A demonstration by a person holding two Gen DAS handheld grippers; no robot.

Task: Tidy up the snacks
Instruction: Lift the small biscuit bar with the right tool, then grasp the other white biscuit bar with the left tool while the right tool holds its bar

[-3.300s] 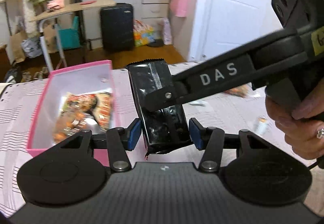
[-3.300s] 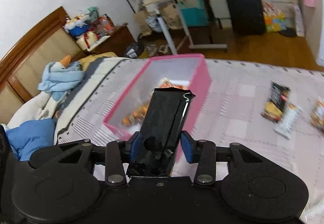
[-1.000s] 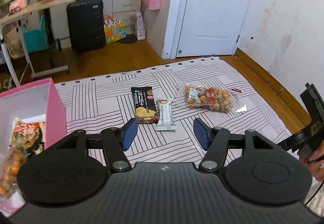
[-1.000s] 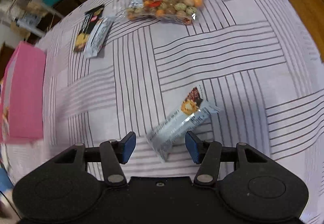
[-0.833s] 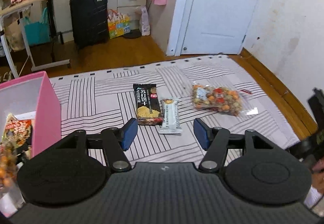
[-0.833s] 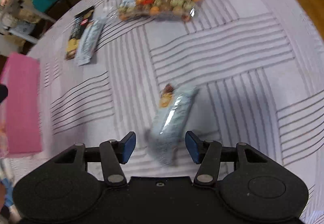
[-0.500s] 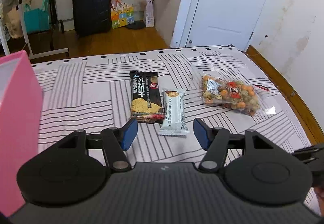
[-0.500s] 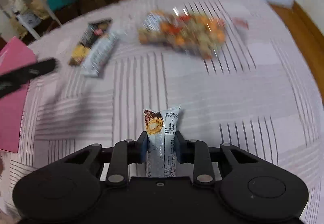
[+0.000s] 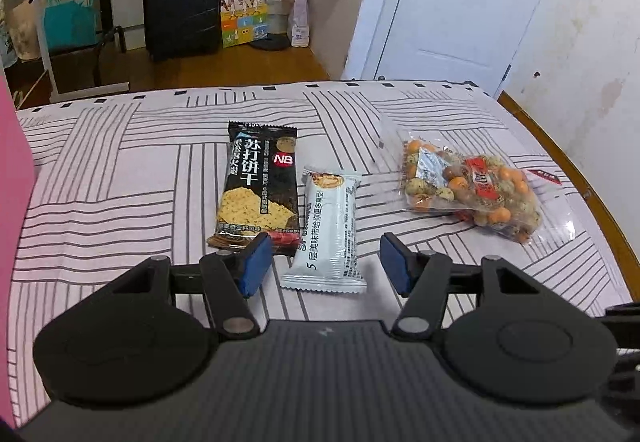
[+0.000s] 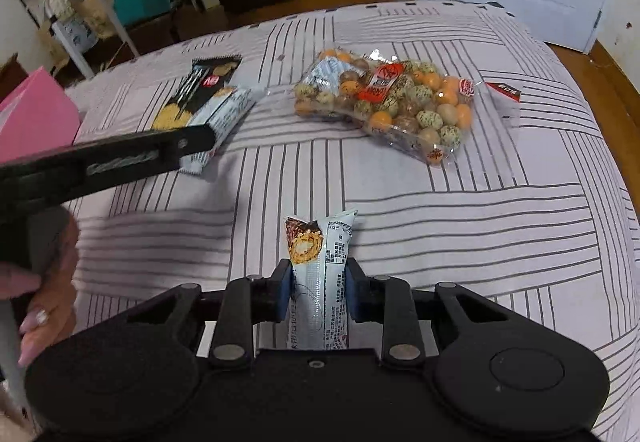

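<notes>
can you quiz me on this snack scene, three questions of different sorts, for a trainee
1. True or false: the right gripper is shut on a white wafer packet.
2. Which lies between the left gripper's open fingers?
A. the black cracker packet
B. the white bar packet
C. the clear bag of mixed nuts
3. Fill in: the black cracker packet and the white bar packet lie ____ on the striped bedsheet.

Key: 1 true; 2 B; 3 side by side.
</notes>
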